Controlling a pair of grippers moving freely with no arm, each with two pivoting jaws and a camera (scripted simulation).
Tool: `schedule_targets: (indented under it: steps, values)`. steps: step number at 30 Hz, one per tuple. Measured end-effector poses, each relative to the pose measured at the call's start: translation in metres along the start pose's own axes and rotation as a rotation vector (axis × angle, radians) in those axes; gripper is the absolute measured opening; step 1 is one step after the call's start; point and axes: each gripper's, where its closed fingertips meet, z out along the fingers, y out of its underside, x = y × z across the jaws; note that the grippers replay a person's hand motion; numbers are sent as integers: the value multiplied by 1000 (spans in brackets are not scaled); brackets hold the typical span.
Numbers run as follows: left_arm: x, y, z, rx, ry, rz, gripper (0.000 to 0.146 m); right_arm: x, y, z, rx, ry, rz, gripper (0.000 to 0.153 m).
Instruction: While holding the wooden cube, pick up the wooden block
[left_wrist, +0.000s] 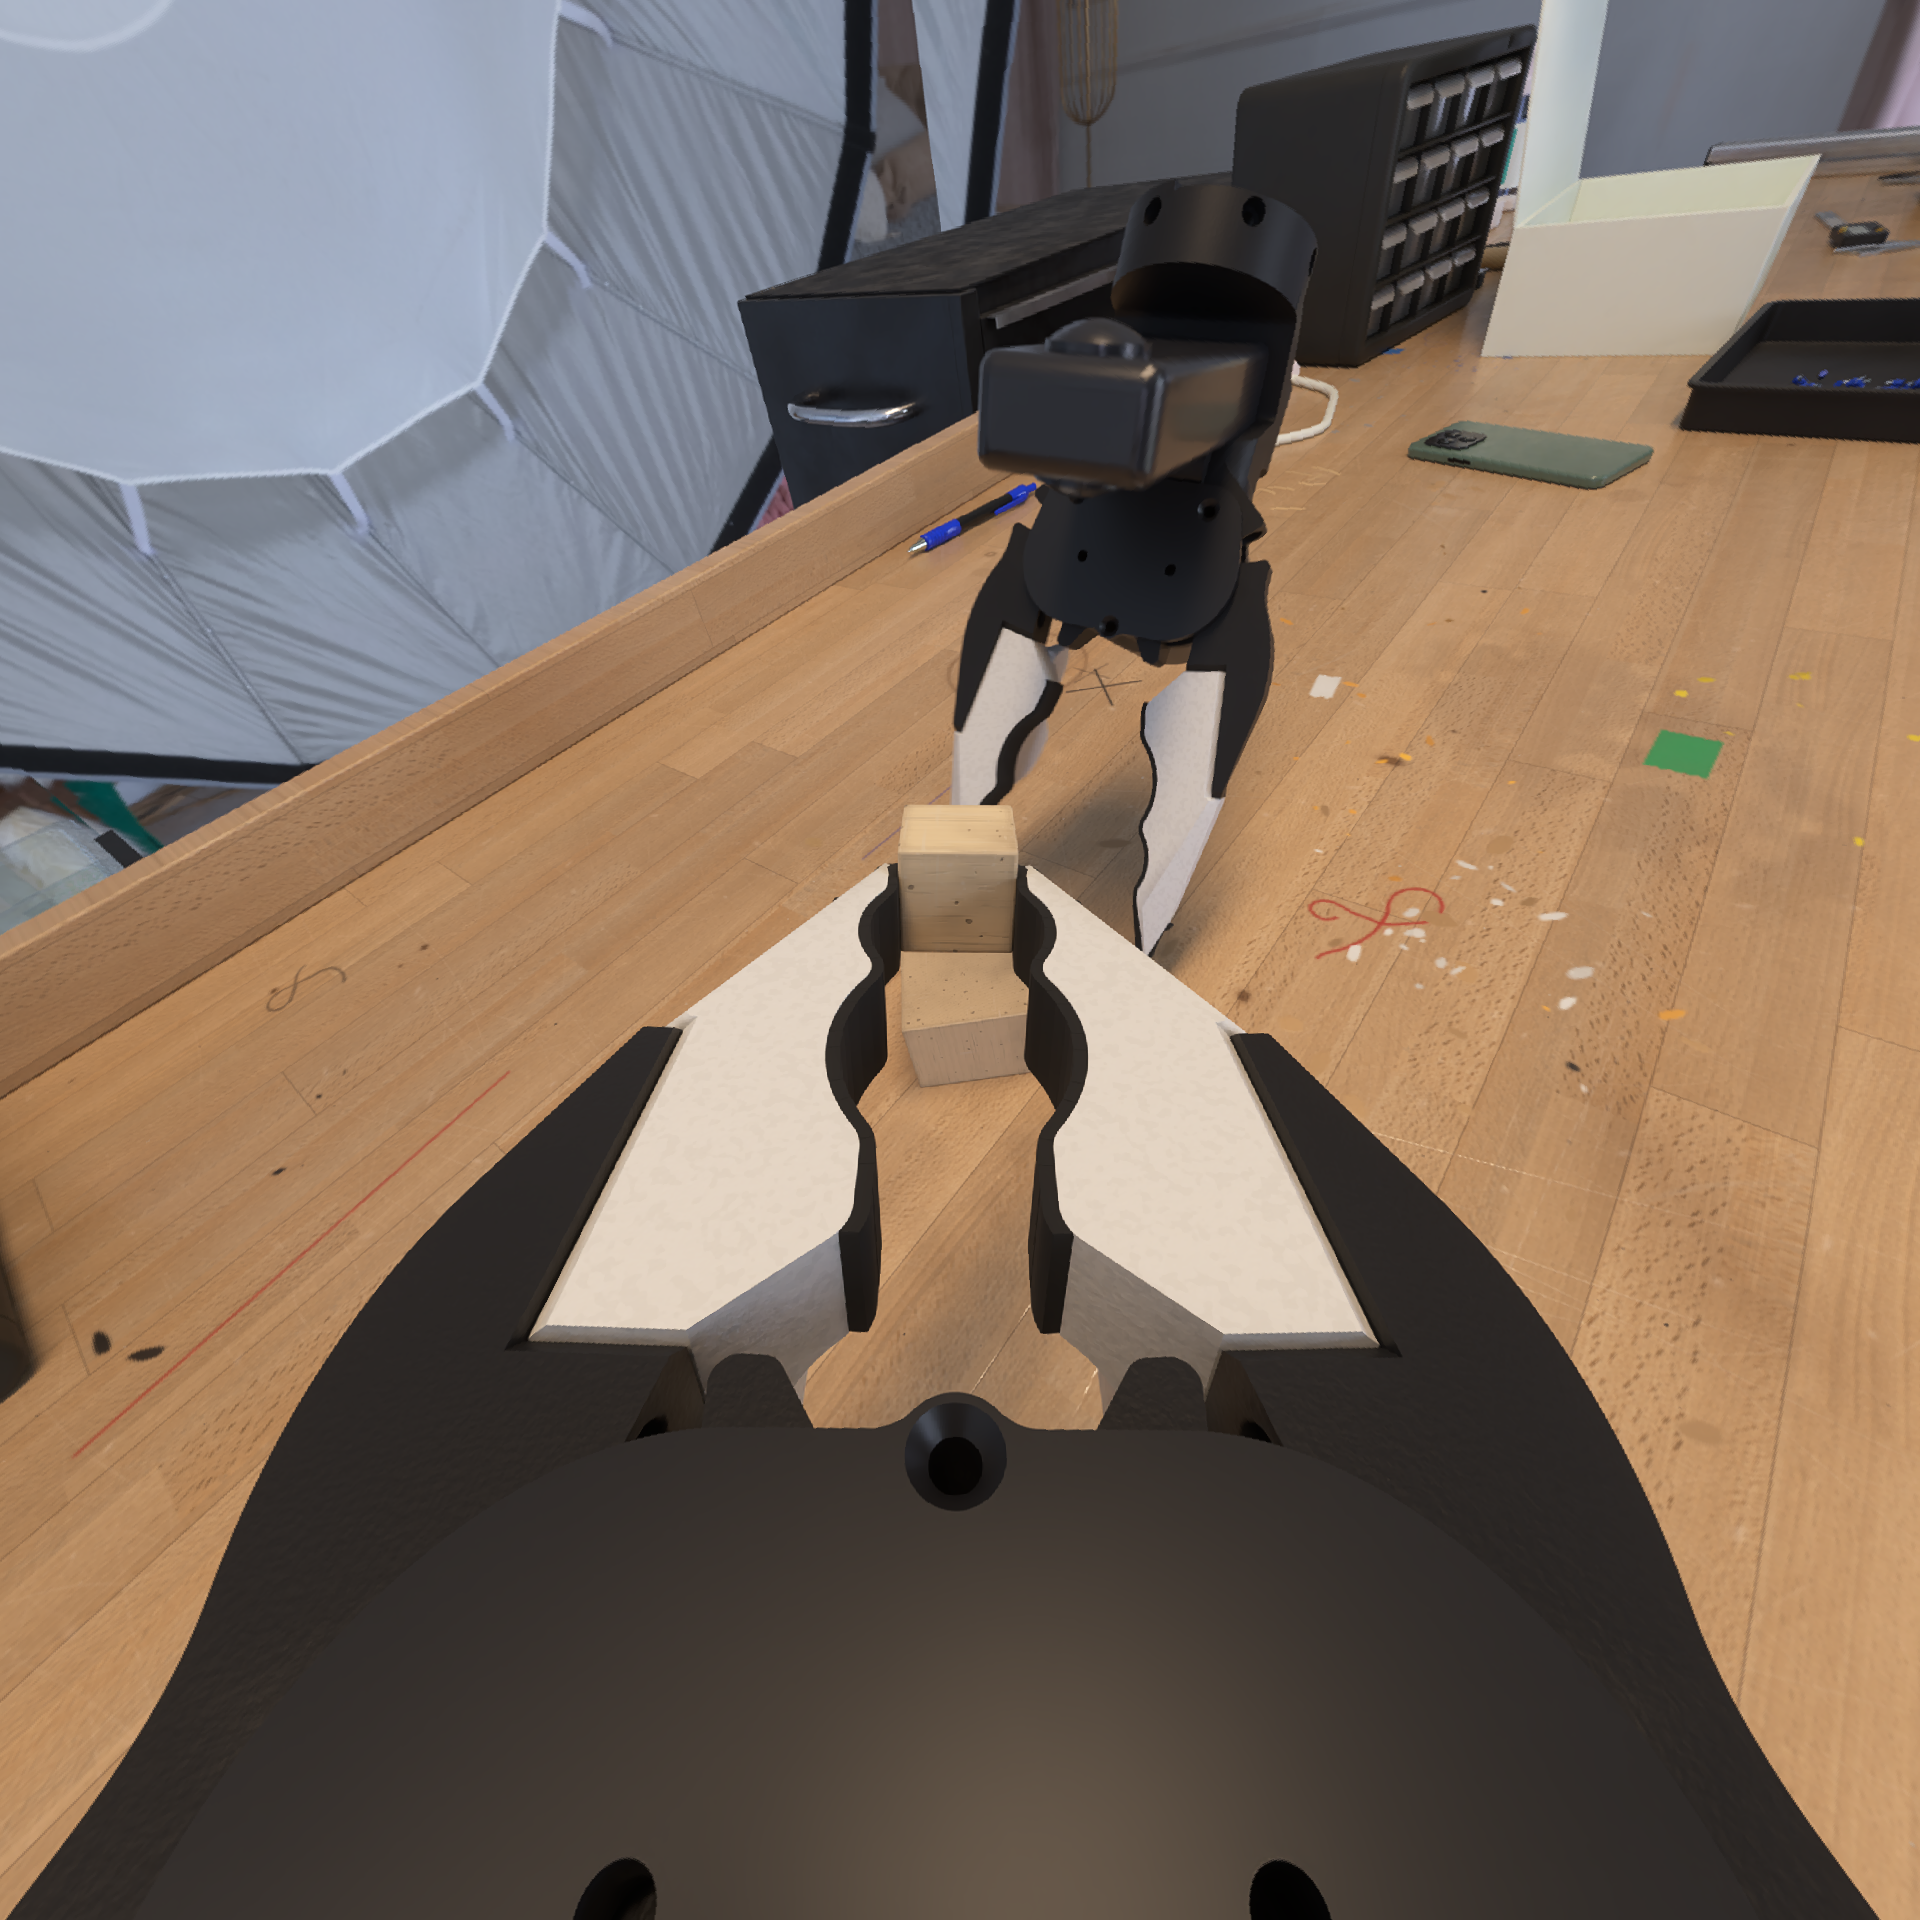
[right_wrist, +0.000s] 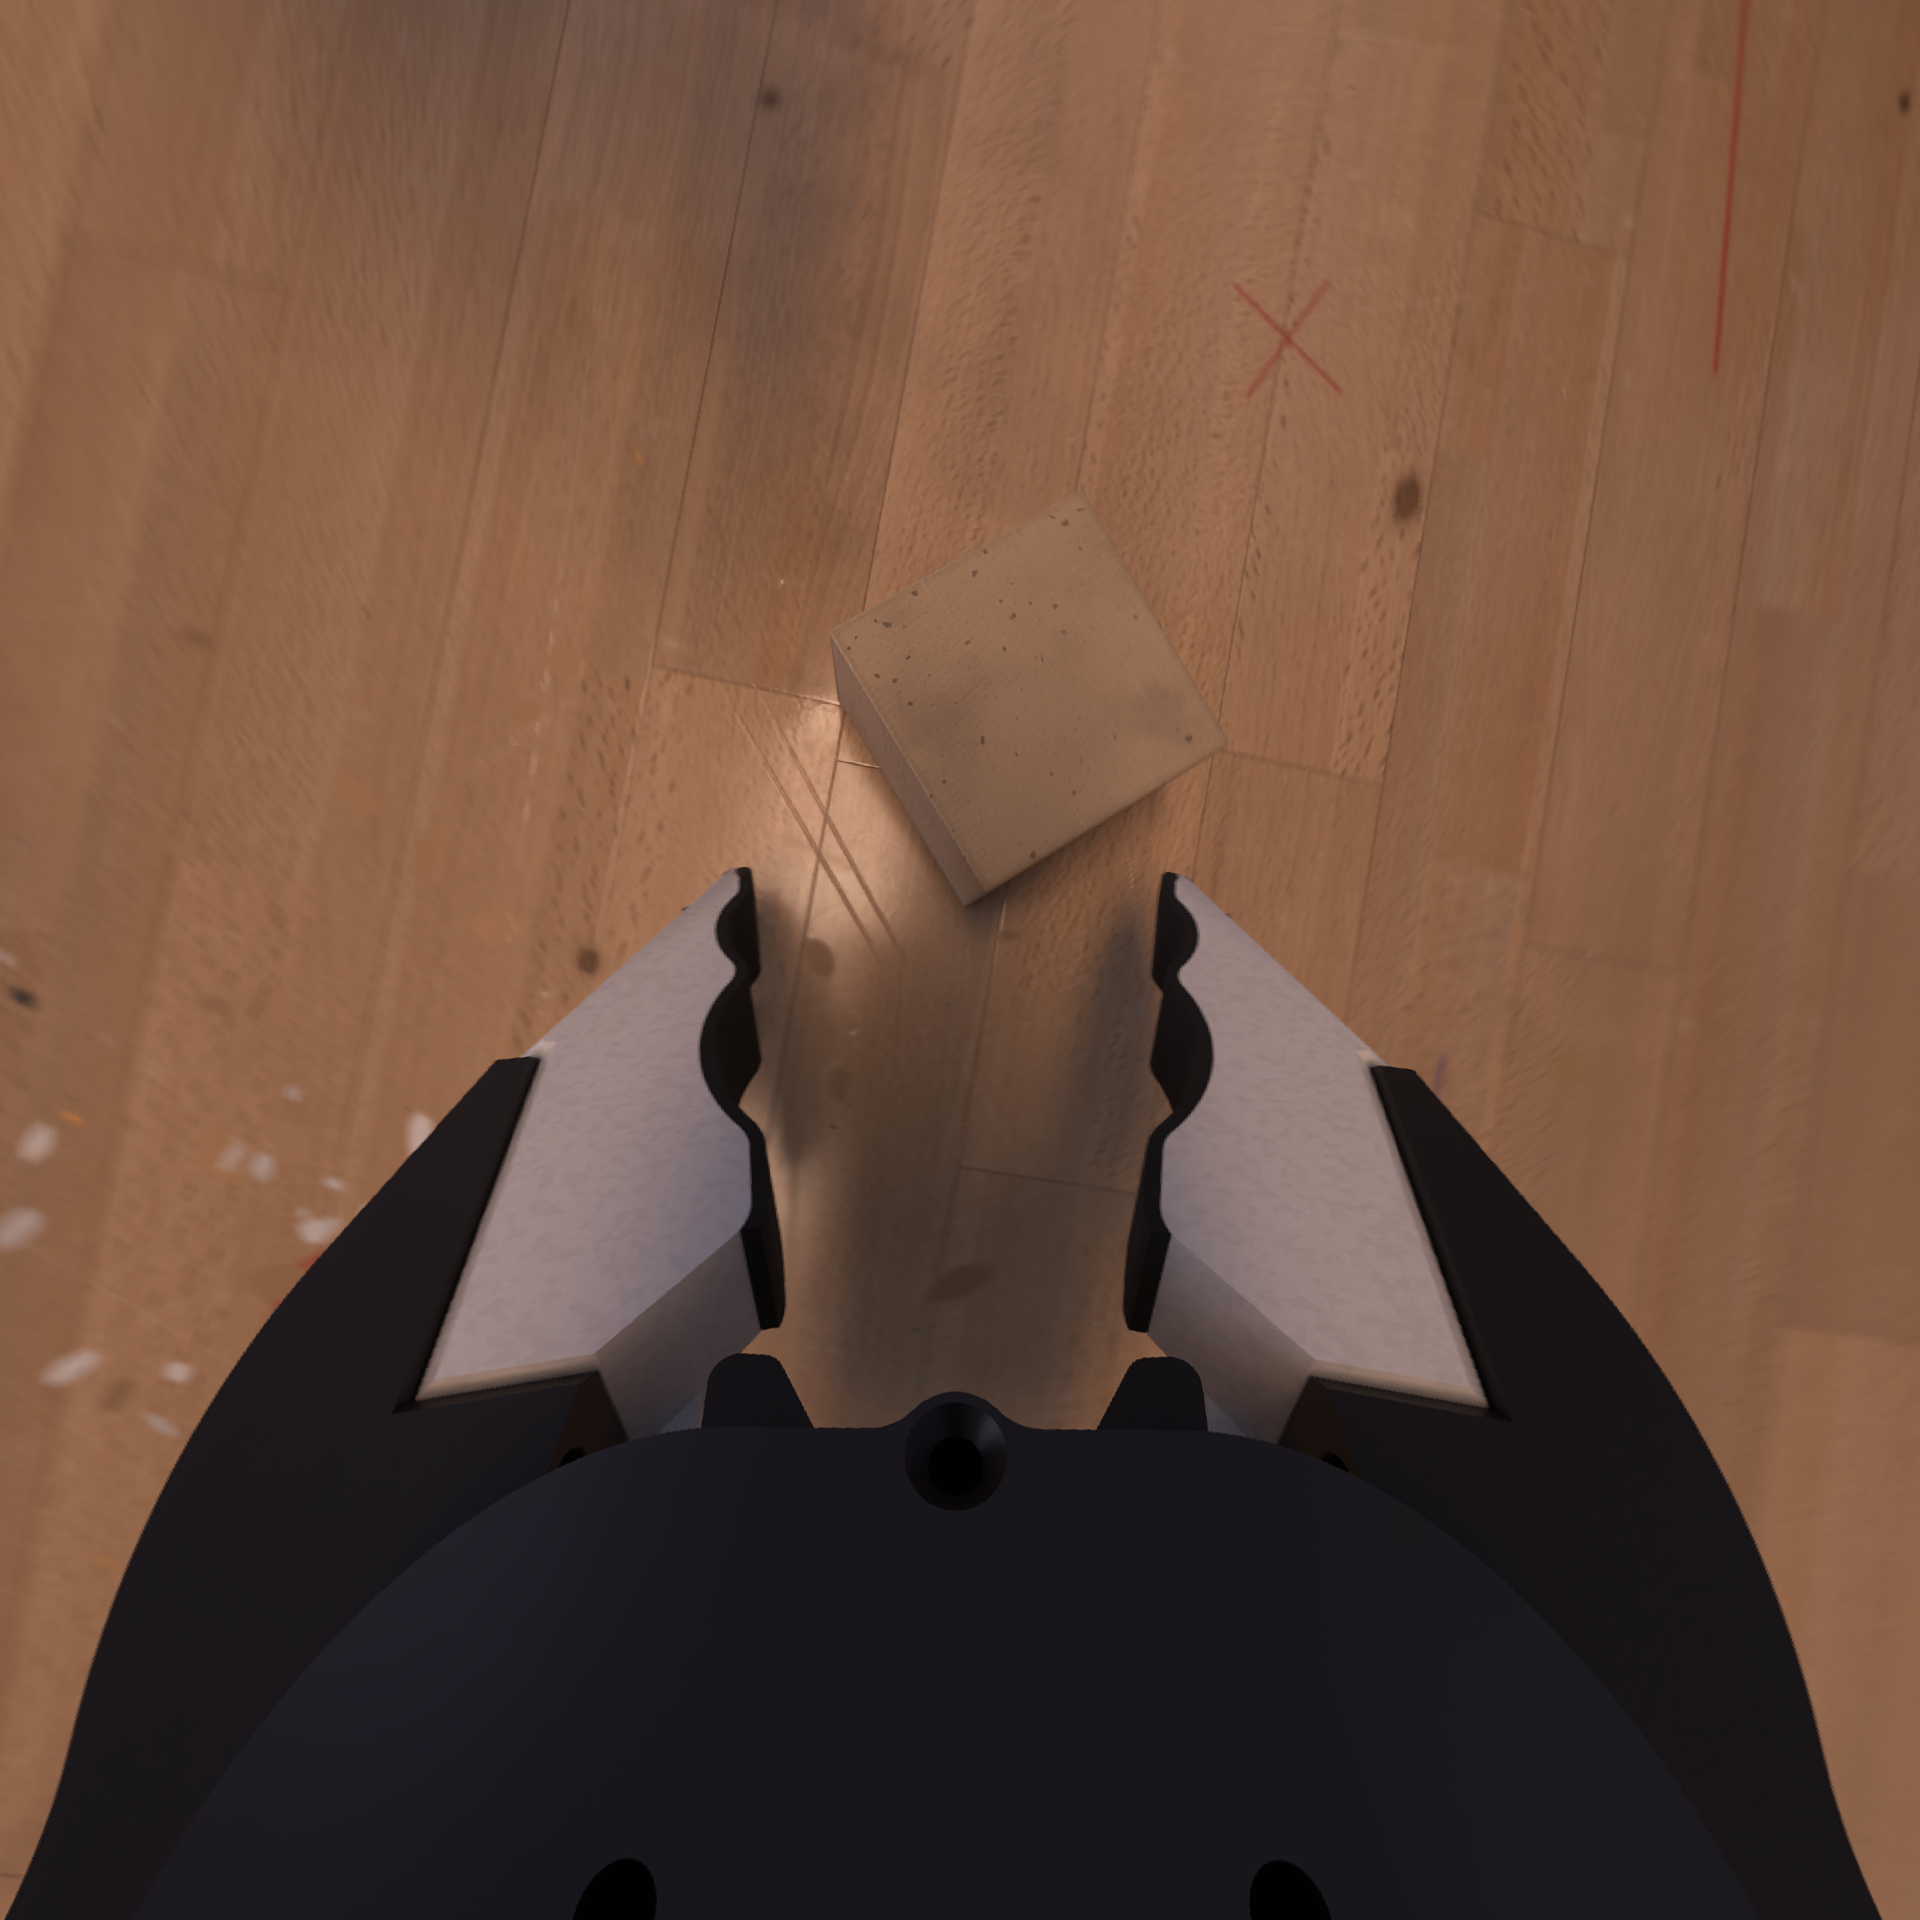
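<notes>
My left gripper (left_wrist: 956, 883) is shut on a pale wooden cube (left_wrist: 956, 873) and holds it at its fingertips above the wooden table (left_wrist: 1558, 1143). A second wooden block (left_wrist: 966, 1023) lies on the table below, seen through the gap between my fingers. My right gripper (left_wrist: 1070, 862) hangs just beyond, pointing down, open and empty. In the right wrist view the right gripper (right_wrist: 956, 894) is open over the table, and the block (right_wrist: 1029, 696) lies turned at an angle just ahead of its fingertips, not between them.
The table edge (left_wrist: 416, 790) runs along the left, with a white fabric screen (left_wrist: 312, 312) past it. At the back stand a black cabinet (left_wrist: 873, 353), a drawer organiser (left_wrist: 1403, 177), a white box (left_wrist: 1642, 260) and a black tray (left_wrist: 1808, 374). A green phone (left_wrist: 1527, 454) and blue pen (left_wrist: 971, 516) lie on the table.
</notes>
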Motion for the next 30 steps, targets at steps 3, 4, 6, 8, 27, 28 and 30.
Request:
schedule_targets:
  steps: [3, 4, 6, 8, 27, 28, 30]
  values:
    - [0, 0, 0, 1, 2, -1, 20, 3, 0, 9, -82, -1, -164, 92]
    - [0, 0, 0, 3, 3, -1, 20, 3, -1, 12, -99, -15, -202, 96]
    - [0, -1, -1, 1, 1, 1, 20, 5, -5, 17, -94, -37, -251, 101]
    - [-1, -1, -2, 1, -1, 1, 20, 7, -7, 19, -114, -72, -277, 101]
    - [-7, 3, -4, -3, -2, -13, 20, -1, -12, 28, -79, -304, -324, 72]
    - [-7, 3, -4, -3, -2, -13, 20, -1, -12, 28, -81, -306, -328, 65]
    - [-7, 4, -4, -4, -2, -13, 20, -1, -12, 28, -87, -308, -334, 64]
